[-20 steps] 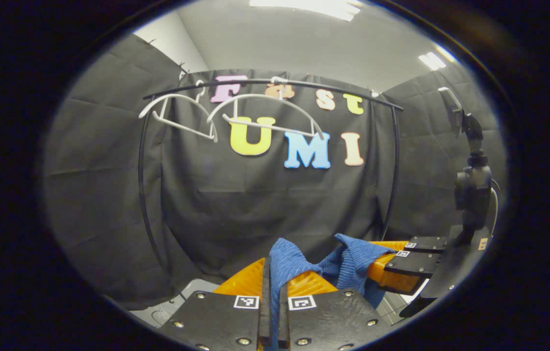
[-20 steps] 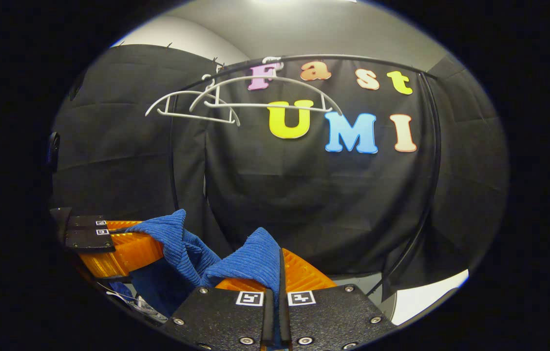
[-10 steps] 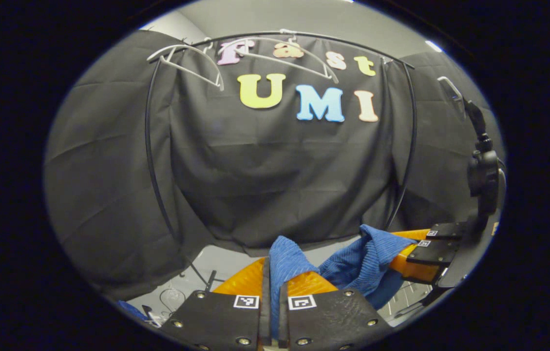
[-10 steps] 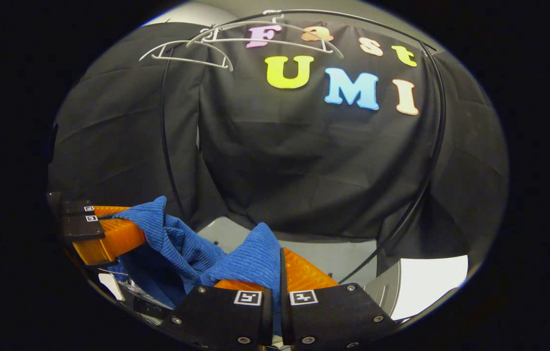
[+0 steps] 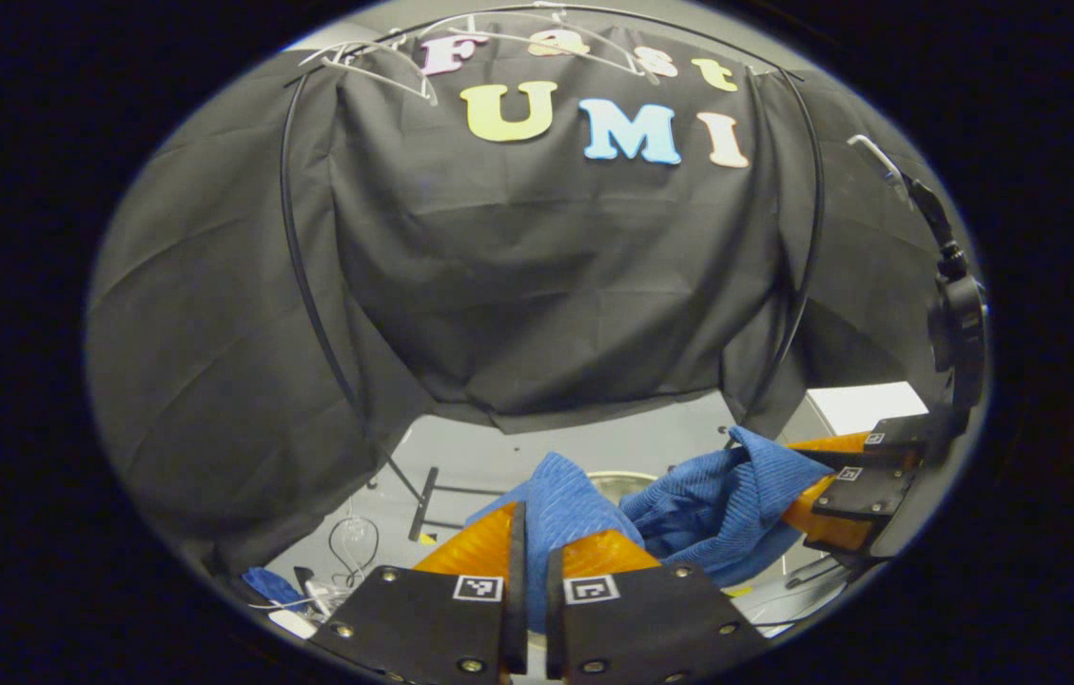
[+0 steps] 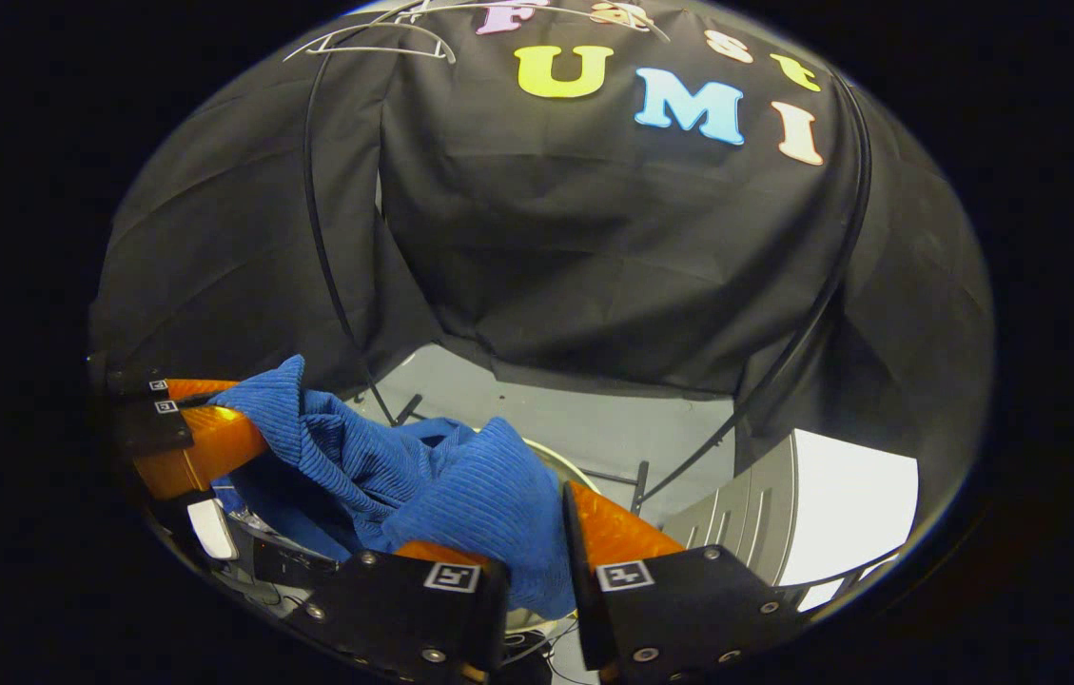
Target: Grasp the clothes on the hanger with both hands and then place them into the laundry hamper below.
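A blue ribbed garment [image 5: 708,504] hangs in a bunch between both grippers, low over the grey floor. In the left gripper view, my left gripper [image 5: 529,518] is shut on one corner of it, and the right gripper [image 5: 808,476] holds the other end at the right. In the right gripper view, my right gripper [image 6: 537,509] has its jaws parted, with the garment [image 6: 356,466] still lying between them and draped over the left finger. The left gripper [image 6: 223,419] shows at the left edge. A pale curved hamper rim [image 6: 551,457] peeks out just below the cloth, also in the left gripper view [image 5: 627,476].
Two bare white hangers [image 5: 384,52] hang on the black arched rail [image 5: 308,285] high above. Cables [image 5: 346,542] and a black rail foot [image 5: 422,490] lie on the floor to the left. A white panel [image 6: 841,495] stands at the right.
Both grippers have come down with the garment, so the hangers rose to the top of both views and the floor and hamper rim appeared. The right gripper's jaws have parted.
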A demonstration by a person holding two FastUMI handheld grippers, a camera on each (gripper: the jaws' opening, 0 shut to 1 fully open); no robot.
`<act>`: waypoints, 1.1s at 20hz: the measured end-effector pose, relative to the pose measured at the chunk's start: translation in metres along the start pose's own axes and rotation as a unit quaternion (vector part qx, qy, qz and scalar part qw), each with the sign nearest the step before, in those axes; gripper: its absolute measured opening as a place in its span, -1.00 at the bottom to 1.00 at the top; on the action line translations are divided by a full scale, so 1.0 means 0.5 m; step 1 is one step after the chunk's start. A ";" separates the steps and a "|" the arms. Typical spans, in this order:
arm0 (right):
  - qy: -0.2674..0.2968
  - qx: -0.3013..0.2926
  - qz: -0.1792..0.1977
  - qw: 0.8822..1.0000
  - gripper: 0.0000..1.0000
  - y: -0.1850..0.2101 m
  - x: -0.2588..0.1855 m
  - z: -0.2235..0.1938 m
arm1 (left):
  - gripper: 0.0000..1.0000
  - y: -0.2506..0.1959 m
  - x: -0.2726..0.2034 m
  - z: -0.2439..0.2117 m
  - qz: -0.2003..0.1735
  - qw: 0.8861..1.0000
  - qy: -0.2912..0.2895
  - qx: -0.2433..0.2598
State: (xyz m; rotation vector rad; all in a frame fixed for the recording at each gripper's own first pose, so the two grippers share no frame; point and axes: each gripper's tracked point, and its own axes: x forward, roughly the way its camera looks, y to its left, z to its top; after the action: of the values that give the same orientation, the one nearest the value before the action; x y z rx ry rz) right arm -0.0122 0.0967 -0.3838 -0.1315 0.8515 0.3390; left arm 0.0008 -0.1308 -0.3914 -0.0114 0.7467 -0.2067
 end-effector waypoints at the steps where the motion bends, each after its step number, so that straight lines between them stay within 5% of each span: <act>1: 0.012 -0.001 0.000 1.000 -0.27 -0.001 0.002 -0.014 | -0.56 0.002 -0.001 -0.018 0.001 1.000 0.010 0.001; 7: 0.036 0.005 0.007 0.999 0.77 0.014 -0.012 -0.070 | 0.86 0.010 -0.032 -0.047 -0.004 1.000 0.018 -0.006; 14: -0.013 0.008 -0.015 1.000 0.89 0.004 -0.074 -0.002 | 0.87 0.037 -0.084 0.025 0.006 1.000 -0.023 -0.007; 22: -0.151 0.025 -0.058 0.987 0.91 -0.066 -0.246 0.191 | 0.86 0.081 -0.249 0.222 0.015 0.990 -0.141 -0.010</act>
State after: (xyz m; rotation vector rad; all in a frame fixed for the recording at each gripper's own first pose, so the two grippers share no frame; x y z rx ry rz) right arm -0.0076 0.0597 -0.2292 -0.0794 0.5495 0.2200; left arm -0.0058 -0.0744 -0.2295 -0.0466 0.4663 -0.1650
